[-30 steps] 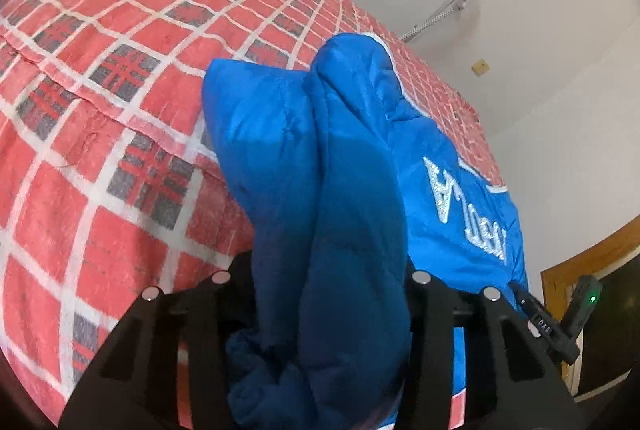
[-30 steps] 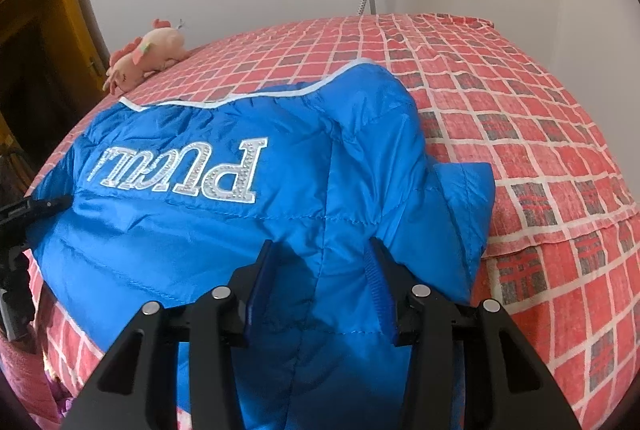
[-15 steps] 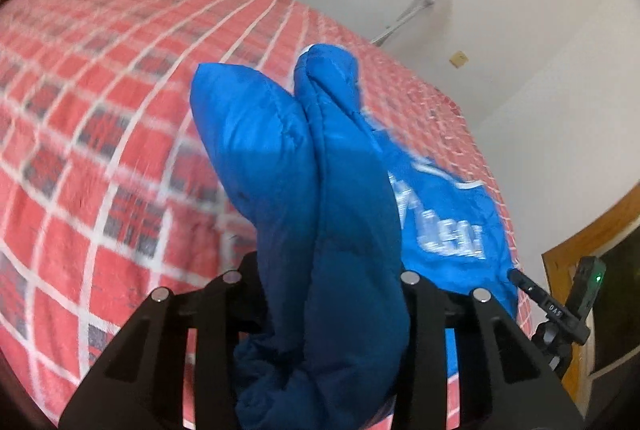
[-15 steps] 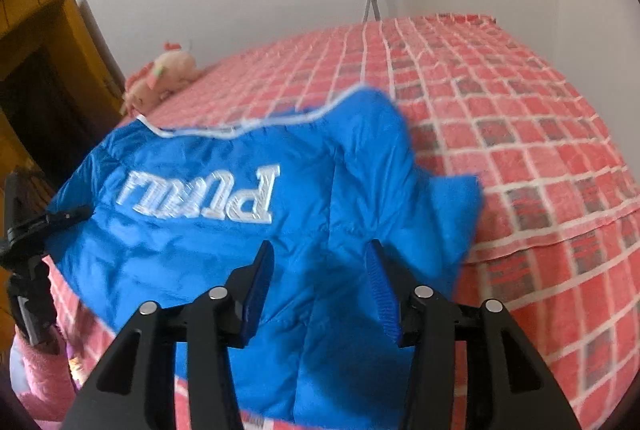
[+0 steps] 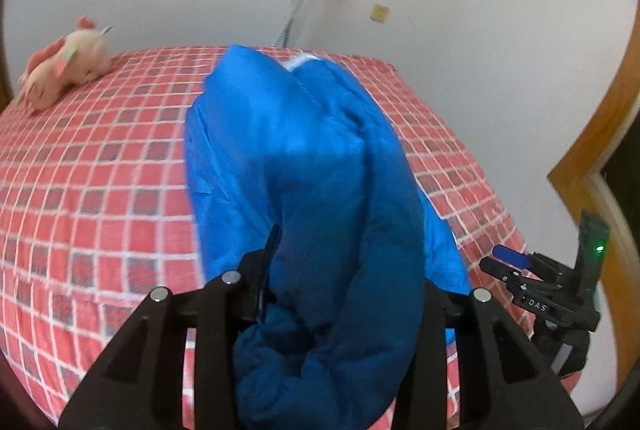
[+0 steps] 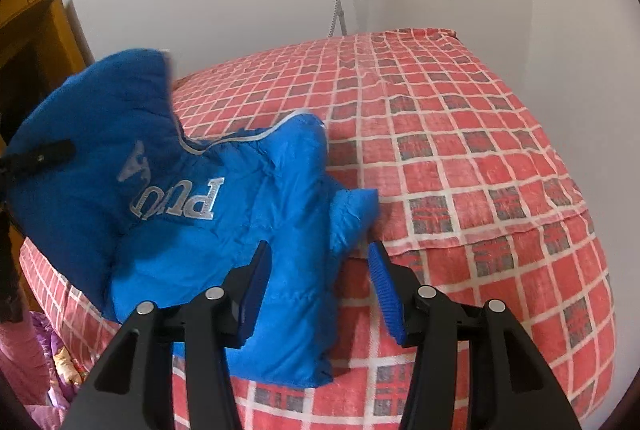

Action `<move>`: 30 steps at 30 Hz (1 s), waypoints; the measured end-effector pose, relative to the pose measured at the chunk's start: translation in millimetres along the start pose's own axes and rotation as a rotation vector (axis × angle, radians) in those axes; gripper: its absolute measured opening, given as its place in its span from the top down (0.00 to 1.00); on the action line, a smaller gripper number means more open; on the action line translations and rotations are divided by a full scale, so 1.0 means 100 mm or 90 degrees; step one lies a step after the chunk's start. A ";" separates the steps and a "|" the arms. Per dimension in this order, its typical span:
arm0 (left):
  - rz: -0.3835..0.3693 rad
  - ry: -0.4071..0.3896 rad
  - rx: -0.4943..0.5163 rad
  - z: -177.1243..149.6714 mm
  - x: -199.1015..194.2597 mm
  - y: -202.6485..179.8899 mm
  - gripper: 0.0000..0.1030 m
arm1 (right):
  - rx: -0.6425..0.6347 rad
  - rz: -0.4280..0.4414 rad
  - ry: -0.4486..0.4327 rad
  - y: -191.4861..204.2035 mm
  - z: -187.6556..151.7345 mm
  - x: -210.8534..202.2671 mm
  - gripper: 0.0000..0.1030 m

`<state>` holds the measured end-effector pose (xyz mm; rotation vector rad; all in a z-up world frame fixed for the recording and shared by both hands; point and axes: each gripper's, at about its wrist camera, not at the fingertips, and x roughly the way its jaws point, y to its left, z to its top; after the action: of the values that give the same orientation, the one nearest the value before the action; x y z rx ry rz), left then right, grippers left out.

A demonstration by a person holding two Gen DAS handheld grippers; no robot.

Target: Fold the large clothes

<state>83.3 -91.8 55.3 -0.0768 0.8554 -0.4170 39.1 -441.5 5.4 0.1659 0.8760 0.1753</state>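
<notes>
Blue puffer jacket (image 6: 224,230) sprawls at lower left on the checked bed (image 6: 460,158); left hand-held gripper (image 5: 344,294) clamps a thick bunch, lifted; right hand-held gripper (image 6: 320,294) stands half open astride the hem, pads apparently clear; the slippery padded bulk may slide free, collapsing the fold.

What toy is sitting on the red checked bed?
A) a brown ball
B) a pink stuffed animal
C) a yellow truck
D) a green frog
B: a pink stuffed animal lies near the far edge of the red checked bed, by the wall, apart from the blue jacket.
</notes>
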 end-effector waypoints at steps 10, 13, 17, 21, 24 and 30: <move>0.004 0.110 0.059 -0.25 0.96 -0.56 0.60 | 0.004 0.008 0.009 -0.07 -0.05 0.03 0.51; 0.016 0.116 0.085 -0.38 1.11 -0.60 0.60 | 0.008 0.008 0.015 -0.10 -0.06 0.06 0.51; 0.022 0.114 0.094 -0.46 1.15 -0.64 0.60 | 0.008 0.007 0.015 -0.10 -0.07 0.06 0.51; 0.002 0.117 0.085 -0.43 1.07 -0.64 0.58 | 0.004 0.005 0.012 -0.07 -0.03 0.03 0.51; -0.023 0.112 0.083 -0.42 0.94 -0.70 0.48 | 0.001 0.008 0.007 -0.05 0.04 0.00 0.49; -0.150 0.084 0.073 -0.45 0.42 -0.73 0.30 | 0.000 0.026 0.008 0.02 0.23 -0.02 0.44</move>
<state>50.4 -171.0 12.1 -0.0448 0.9549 -0.6966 55.7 -441.9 21.5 0.1834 0.8851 0.2153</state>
